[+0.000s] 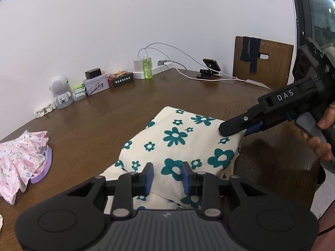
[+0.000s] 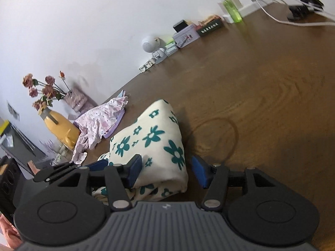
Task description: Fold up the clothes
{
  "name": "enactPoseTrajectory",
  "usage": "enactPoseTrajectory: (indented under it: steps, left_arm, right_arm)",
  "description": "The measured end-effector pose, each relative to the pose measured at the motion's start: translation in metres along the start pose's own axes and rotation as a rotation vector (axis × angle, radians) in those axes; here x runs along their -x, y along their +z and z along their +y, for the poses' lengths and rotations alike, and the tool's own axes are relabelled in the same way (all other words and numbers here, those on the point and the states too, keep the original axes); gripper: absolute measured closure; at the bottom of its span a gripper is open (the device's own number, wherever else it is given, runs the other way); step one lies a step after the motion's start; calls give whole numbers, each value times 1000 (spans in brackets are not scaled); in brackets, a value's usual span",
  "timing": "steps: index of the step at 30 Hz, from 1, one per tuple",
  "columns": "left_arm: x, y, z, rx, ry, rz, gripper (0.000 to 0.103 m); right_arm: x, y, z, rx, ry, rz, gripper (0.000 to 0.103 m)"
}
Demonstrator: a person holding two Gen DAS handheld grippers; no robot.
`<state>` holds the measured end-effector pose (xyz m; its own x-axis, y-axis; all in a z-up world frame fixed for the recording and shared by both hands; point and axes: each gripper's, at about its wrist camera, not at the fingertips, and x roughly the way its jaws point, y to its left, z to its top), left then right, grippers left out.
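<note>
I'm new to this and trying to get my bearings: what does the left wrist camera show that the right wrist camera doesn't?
Only the left view shows the wooden chair and the hand gripping the right tool.

Only the right view shows the yellow vase with dried flowers.

Both show the flowered cloth, pink garment, green bottle, phone and table.

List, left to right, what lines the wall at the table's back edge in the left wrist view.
White astronaut figure → grey tin → dark box → green bottle → phone on a stand.
</note>
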<state>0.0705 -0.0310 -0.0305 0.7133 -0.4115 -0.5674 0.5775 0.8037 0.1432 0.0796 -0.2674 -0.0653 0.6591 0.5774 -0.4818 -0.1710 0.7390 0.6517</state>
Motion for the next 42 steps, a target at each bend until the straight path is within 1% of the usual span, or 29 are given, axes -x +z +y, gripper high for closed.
enactPoseTrajectory:
  steps: [3, 9, 15, 17, 21, 22, 23, 27, 28, 30, 31, 35, 37, 42]
  left_arm:
    - [0, -2, 2, 9, -6, -1, 76]
    - [0, -5, 5, 40, -15, -10, 75]
    - [1, -8, 9, 72, -24, -21, 73]
    - [1, -8, 9, 79, -26, -24, 73]
    - [0, -8, 9, 93, -28, -30, 73]
    - [-1, -7, 9, 96, -28, -30, 73]
    - [-2, -6, 8, 97, -29, -28, 73]
    - [-13, 3, 5, 102, -60, -27, 73]
    - [-18, 7, 2, 101, -70, -29, 73]
    - [-29, 16, -4, 96, -82, -32, 69]
    - [-32, 20, -7, 90, -81, -32, 64]
    - [-32, 29, -17, 33, -81, -36, 64]
    - [-38, 27, -17, 32, -86, -15, 64]
    - [-50, 26, -15, 73, -107, 21, 63]
  right_arm:
    - [0, -5, -6, -42, 12, -8, 45]
    - [-5, -8, -10, -84, 46, -16, 45]
    - [-9, -10, -6, -82, 51, -19, 46]
    - [-11, -11, -6, -94, 56, -13, 51]
    - [-13, -11, -7, -117, 67, -3, 73]
    - [-12, -9, -6, -111, 68, -8, 77]
    - [-9, -7, -3, -97, 68, -17, 79]
    - [6, 6, 16, 19, 20, -64, 81]
    - [10, 9, 21, 55, -5, -76, 81]
    - [19, 18, 31, 148, -80, -97, 81]
    - [23, 22, 37, 201, -121, -104, 82]
    - [34, 30, 67, 430, -271, -132, 82]
    - [36, 30, 84, 551, -343, -146, 82]
    - [24, 18, 120, 779, -412, -136, 82]
